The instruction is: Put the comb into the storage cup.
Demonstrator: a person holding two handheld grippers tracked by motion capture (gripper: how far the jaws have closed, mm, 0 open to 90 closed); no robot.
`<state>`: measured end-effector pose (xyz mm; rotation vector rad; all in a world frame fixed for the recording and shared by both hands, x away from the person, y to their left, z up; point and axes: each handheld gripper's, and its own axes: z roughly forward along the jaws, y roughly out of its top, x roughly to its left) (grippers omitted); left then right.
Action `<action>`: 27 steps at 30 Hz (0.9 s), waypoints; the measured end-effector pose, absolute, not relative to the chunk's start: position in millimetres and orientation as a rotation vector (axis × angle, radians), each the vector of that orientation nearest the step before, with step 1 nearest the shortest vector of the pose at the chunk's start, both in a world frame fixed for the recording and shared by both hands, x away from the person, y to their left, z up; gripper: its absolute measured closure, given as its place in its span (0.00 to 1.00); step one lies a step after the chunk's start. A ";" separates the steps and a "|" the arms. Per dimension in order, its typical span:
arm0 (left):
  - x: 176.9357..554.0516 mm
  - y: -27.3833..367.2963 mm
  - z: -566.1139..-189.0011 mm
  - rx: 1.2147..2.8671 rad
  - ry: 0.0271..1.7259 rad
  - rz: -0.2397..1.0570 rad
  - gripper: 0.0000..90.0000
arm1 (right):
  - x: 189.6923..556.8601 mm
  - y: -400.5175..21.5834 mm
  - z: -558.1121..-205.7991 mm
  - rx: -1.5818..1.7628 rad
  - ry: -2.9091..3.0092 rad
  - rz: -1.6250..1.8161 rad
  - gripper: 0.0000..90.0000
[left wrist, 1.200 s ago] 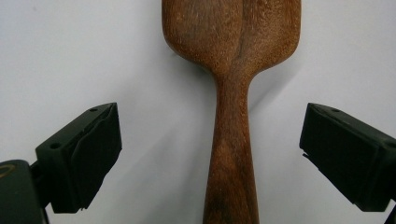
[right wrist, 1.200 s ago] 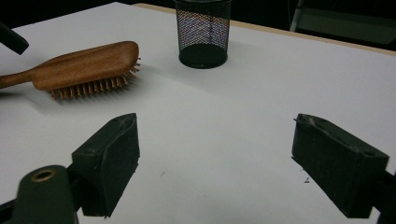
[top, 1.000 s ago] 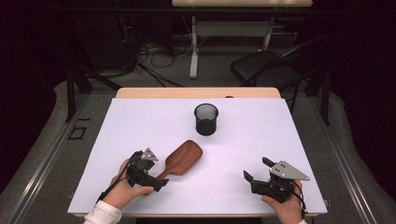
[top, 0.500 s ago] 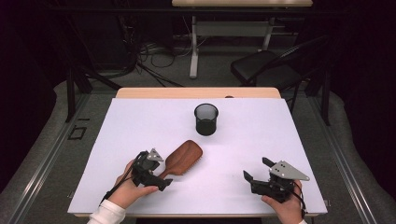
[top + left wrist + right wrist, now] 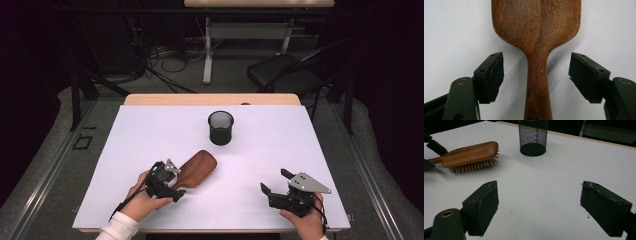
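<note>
A brown wooden hairbrush (image 5: 198, 166) lies bristles down on the white table top (image 5: 260, 150), left of centre, with its handle pointing toward the person. My left gripper (image 5: 174, 180) straddles that handle. In the left gripper view the handle (image 5: 537, 82) runs between the two jaws of my left gripper (image 5: 536, 72), with a gap on each side. The jaws have just been closing and the pads do not touch the wood. My right gripper (image 5: 274, 181) rests near the front right of the table, open, with nothing between its fingers (image 5: 484, 205). It faces the brush (image 5: 471, 152).
A black mesh cup (image 5: 220, 128) stands upright behind the brush, near the table's middle; it also appears at the top of the right gripper view (image 5: 533, 137). A black chair (image 5: 285, 75) and cables lie on the floor beyond the table's far wooden edge (image 5: 210, 99).
The left gripper's jaws have narrowed around the brush handle and the hand has shifted slightly toward the brush. The right gripper, the brush and the cup have not moved.
</note>
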<state>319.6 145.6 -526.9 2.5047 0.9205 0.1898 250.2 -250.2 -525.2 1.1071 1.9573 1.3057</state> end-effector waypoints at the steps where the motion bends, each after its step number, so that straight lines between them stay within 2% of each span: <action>1: 320.2 145.7 -526.8 2.501 0.923 0.182 0.34 | 250.2 -250.2 -525.2 1.107 1.957 1.305 0.16; 10: 327.6 146.3 -522.4 2.515 0.965 0.147 0.40 | 250.3 -250.3 -525.3 1.106 1.957 1.306 0.16; 22: 334.0 140.9 -523.4 2.579 0.960 0.058 0.40 | 250.2 -250.2 -525.2 1.106 1.958 1.305 0.16; 27: 335.9 137.6 -524.2 2.597 0.955 0.041 0.44 | 250.5 -250.4 -525.4 1.105 1.958 1.304 0.16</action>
